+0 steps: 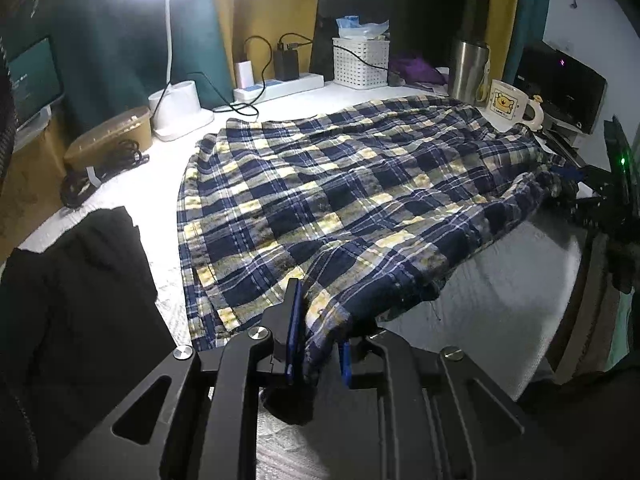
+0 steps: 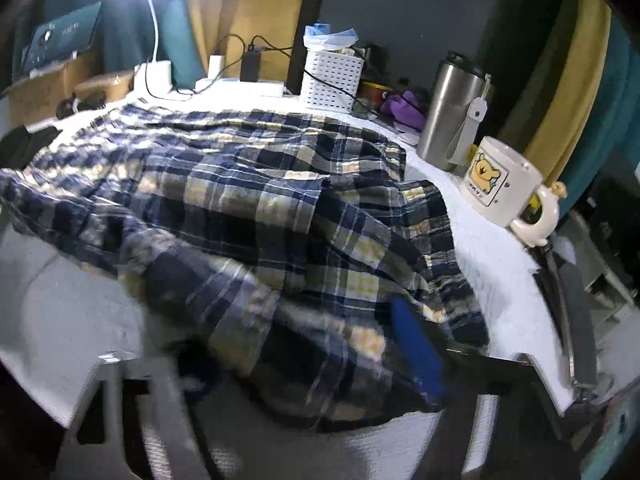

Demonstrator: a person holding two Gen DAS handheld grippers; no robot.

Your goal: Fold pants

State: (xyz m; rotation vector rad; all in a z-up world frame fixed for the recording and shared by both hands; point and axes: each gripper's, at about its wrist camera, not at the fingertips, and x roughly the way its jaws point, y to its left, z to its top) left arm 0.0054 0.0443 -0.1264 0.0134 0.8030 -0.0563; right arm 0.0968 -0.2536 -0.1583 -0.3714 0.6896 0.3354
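Note:
Blue, yellow and white plaid pants [image 1: 340, 184] lie spread over the white table [image 1: 500, 300], their near edge hanging toward me. My left gripper [image 1: 316, 344] is shut on a bunched corner of the pants at the near edge, with fabric pinched between its blue pads. In the right wrist view the pants [image 2: 240, 184] are rumpled. My right gripper [image 2: 304, 356] is blurred and straddles the near right corner of the cloth. Its jaws stand wide apart with fabric between them, and its blue pad [image 2: 416, 348] lies against the cloth. The right gripper [image 1: 576, 188] also shows at the pants' far right end.
A bear mug [image 2: 496, 184] and a steel tumbler [image 2: 452, 112] stand close to the pants' right side. A white basket [image 1: 360, 62], power strip [image 1: 280, 86] and lamp base [image 1: 180, 108] line the back. A black garment [image 1: 80, 280] and a coiled cable [image 1: 100, 172] lie at the left.

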